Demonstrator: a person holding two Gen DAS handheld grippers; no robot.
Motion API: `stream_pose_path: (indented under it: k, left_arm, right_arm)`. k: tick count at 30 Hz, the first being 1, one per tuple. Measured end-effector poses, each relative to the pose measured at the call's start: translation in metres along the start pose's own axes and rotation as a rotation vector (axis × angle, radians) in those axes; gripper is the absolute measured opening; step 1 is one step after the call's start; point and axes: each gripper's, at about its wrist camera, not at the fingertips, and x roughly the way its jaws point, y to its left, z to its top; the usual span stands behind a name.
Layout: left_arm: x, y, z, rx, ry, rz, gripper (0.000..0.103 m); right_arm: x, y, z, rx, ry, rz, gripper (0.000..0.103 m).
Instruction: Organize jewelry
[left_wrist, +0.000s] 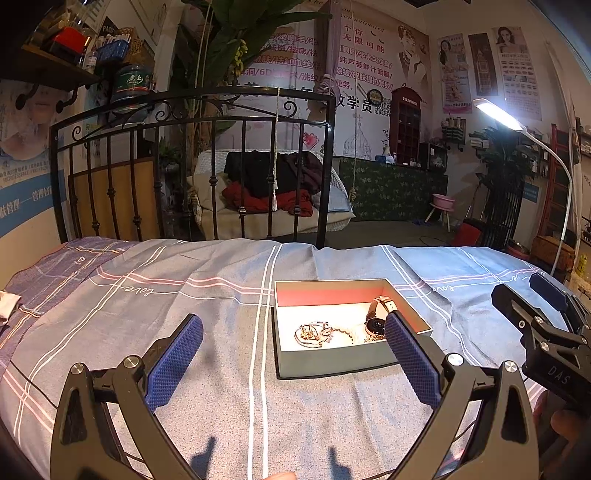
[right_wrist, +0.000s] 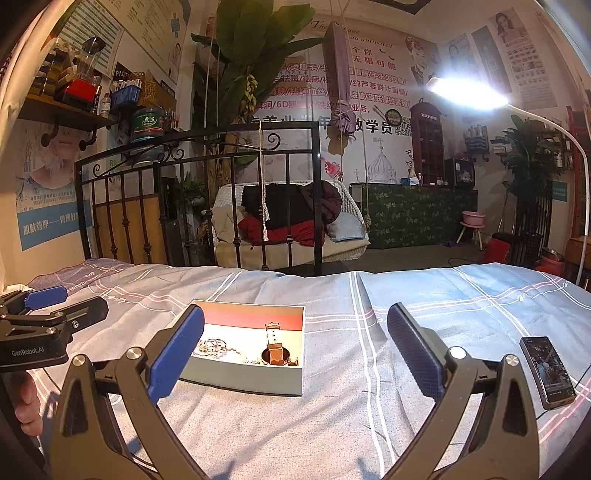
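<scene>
Bed spread with a grey-blue checked sheet (left_wrist: 147, 332), bearing an open jewelry box (left_wrist: 332, 363).

The watch (right_wrist: 275, 349) and tangled chains (left_wrist: 314, 334) lie inside the box; the chains look light, limp and snag-prone, while the watch's stiff strap probably offers the surest hold. The left gripper (left_wrist: 293, 345) and right gripper (right_wrist: 295, 339) hover low over the sheet, both spread wide and empty, flanking the box. A phone (right_wrist: 548, 371) lies at right.

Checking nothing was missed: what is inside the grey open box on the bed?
Inside the grey open box: a brown-strapped wristwatch and tangled silvery chains. Anything beneath them or behind the near wall is hidden.
</scene>
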Motion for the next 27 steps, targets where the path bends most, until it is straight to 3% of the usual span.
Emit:
stream_pose_path:
  k: [27]
  left_arm:
    - [0.003, -0.0013, -0.0059, 0.006, 0.008, 0.0, 0.096]
  right_arm:
    - [0.0031, 0.0054, -0.0051, -0.007, 0.013, 0.013, 0.098]
